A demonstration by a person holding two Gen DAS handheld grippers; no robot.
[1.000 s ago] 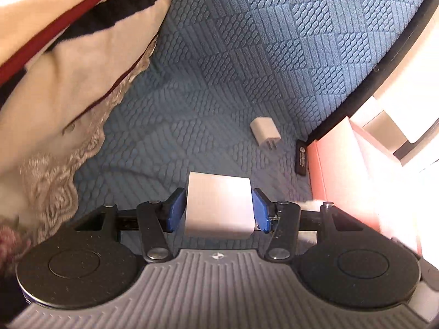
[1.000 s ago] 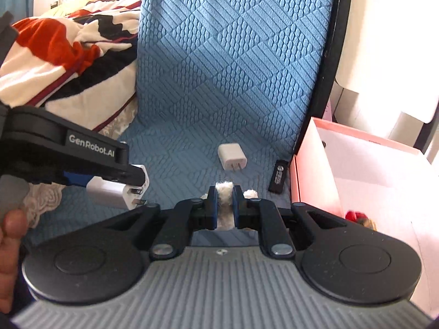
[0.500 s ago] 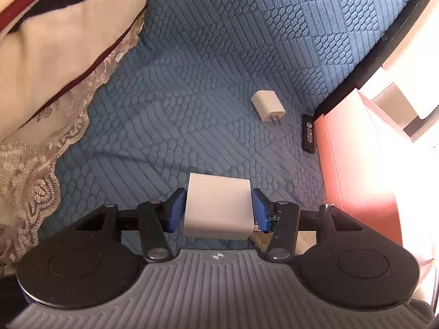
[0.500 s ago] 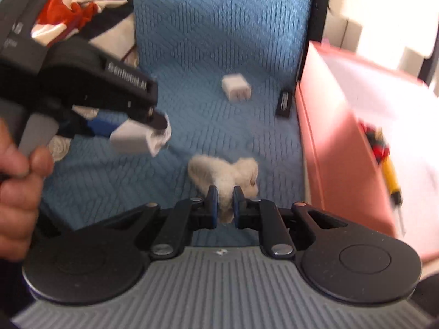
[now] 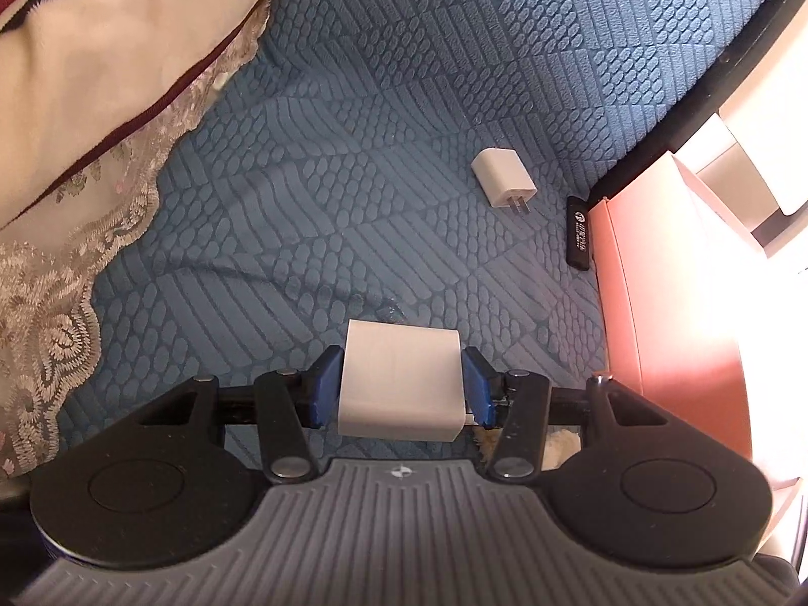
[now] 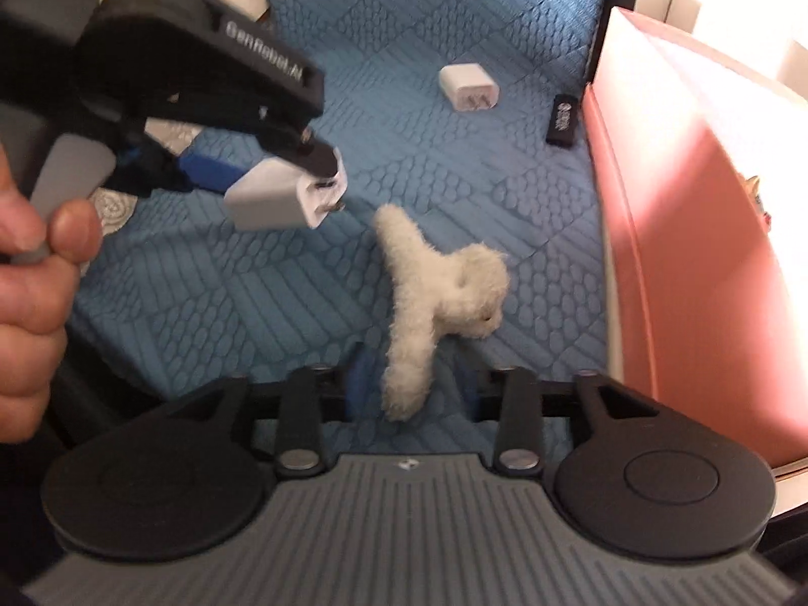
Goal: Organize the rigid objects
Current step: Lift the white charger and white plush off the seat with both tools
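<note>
two white chargers (image 5: 401, 386) (image 5: 502, 184) — one black stick (image 5: 578, 231), one fluffy clip (image 6: 437, 303), one pink box (image 6: 671, 232).

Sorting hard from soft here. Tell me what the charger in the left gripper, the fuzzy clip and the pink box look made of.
Charger held by the left gripper: likely hard plastic, matte white, with crisp flat faces and metal prongs.
Fuzzy clip: cream plush pile; the core is hidden, though its claw shape suggests something rigid.
Pink box: probably cardboard, with thin flat matte walls.
</note>
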